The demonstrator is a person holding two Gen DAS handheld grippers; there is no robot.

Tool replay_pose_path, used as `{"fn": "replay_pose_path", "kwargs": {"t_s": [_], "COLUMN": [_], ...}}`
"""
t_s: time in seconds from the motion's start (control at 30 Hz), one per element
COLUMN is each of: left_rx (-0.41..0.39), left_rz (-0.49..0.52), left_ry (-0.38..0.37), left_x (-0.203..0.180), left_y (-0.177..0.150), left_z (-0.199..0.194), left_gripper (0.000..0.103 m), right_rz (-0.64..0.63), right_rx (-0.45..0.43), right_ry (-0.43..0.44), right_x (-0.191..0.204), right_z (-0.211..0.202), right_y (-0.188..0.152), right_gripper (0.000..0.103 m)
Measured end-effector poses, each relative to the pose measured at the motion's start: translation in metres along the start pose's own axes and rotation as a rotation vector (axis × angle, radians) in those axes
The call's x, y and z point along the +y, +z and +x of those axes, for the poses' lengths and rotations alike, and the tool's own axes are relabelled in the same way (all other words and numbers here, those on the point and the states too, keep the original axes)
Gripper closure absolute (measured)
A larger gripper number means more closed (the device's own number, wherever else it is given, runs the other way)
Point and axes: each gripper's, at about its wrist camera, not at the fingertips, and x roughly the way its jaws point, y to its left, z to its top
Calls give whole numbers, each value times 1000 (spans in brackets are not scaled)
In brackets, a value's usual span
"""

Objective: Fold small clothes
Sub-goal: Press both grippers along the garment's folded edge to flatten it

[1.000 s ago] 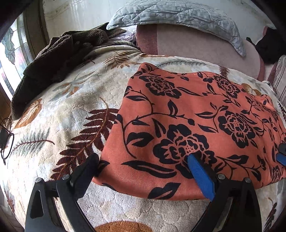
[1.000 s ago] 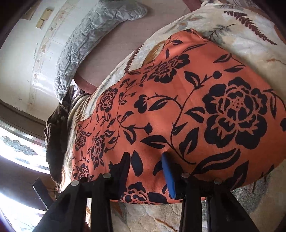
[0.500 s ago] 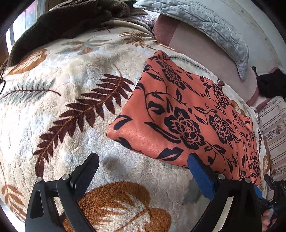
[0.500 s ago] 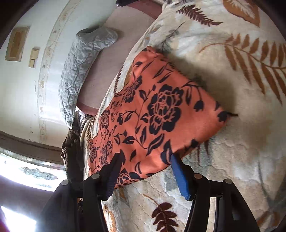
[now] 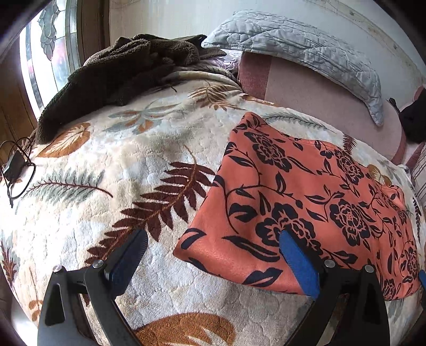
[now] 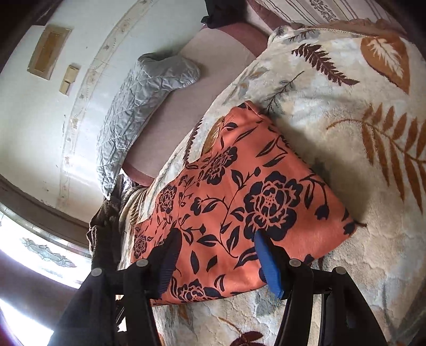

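Observation:
An orange cloth with black flowers (image 5: 306, 186) lies folded flat in a rectangle on the leaf-print blanket (image 5: 133, 159). My left gripper (image 5: 213, 235) hovers open just above the cloth's near left corner, its blue-padded finger over the cloth and the other finger over bare blanket. In the right wrist view the same cloth (image 6: 239, 191) fills the middle. My right gripper (image 6: 217, 235) stands open above its near edge. Both of its fingers hang over the fabric and nothing is pinched between them.
A brown fleece heap (image 5: 119, 71) lies at the blanket's far left by the window. A grey quilted pillow (image 5: 306, 45) rests on the pink headboard cushion (image 5: 319, 98). A black charger with cable (image 5: 16, 165) sits at the left edge. A striped cushion (image 6: 319, 10) lies far right.
Both grippers have drawn back from the cloth, so more blanket shows around it. The right gripper's jaws have spread wider. The left view rolled and then swung back.

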Motion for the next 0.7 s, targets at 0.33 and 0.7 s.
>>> {"fn": "replay_pose_path", "kwargs": {"t_s": [0.33,0.7], "left_rx": [-23,-35], "left_rz": [19,30], "left_ry": [20,50], "left_x": [-4,0], "left_y": [4,9], "left_z": [1,4], "left_gripper": [4,4], "right_rz": [56,-114], "right_rx": [35,-11], "right_ry": [-119,-105], "right_x": [-7,32], "right_z": [40,50], "right_y": [9,23], "right_gripper": [44,43]}}
